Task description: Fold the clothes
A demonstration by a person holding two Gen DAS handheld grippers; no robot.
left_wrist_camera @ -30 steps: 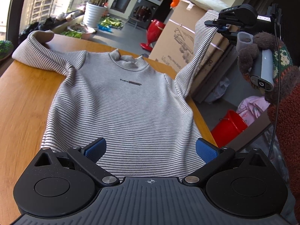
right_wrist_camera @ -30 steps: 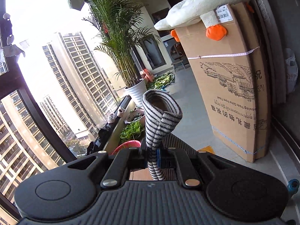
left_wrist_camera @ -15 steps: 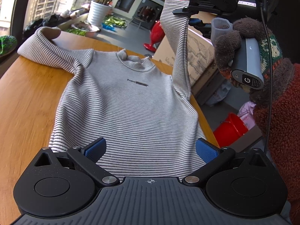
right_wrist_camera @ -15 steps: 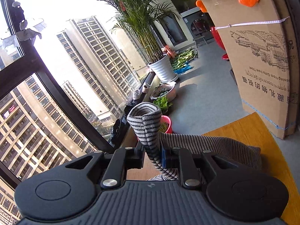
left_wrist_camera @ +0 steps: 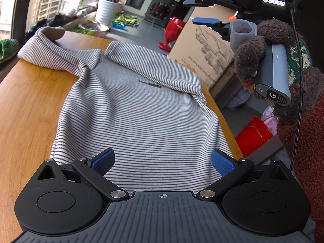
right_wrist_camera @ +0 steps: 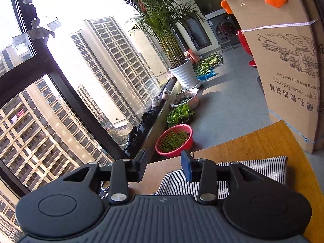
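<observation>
A grey-and-white striped long-sleeve top [left_wrist_camera: 141,109] lies flat on the wooden table [left_wrist_camera: 30,101]. Its right sleeve [left_wrist_camera: 154,66] is folded across the chest and covers the collar; the left sleeve [left_wrist_camera: 50,50] stretches out to the far left. My left gripper [left_wrist_camera: 162,160] hovers open over the hem, with nothing between its blue pads. My right gripper [left_wrist_camera: 204,10] is held by a gloved hand [left_wrist_camera: 251,54] above the far right of the top. Its jaws are opening and hold nothing. In the right wrist view the right gripper [right_wrist_camera: 164,164] sits over the folded sleeve [right_wrist_camera: 253,168].
A large cardboard box [left_wrist_camera: 210,54] stands just past the table's right edge, with a red bucket [left_wrist_camera: 253,135] on the floor below. Beyond the far edge are a white plant pot [right_wrist_camera: 184,75], a red basin of greens [right_wrist_camera: 174,139] and a tall window.
The right gripper carried the right sleeve up and over to the left, then let it go. The sleeve now lies across the chest, and the right jaws stand apart.
</observation>
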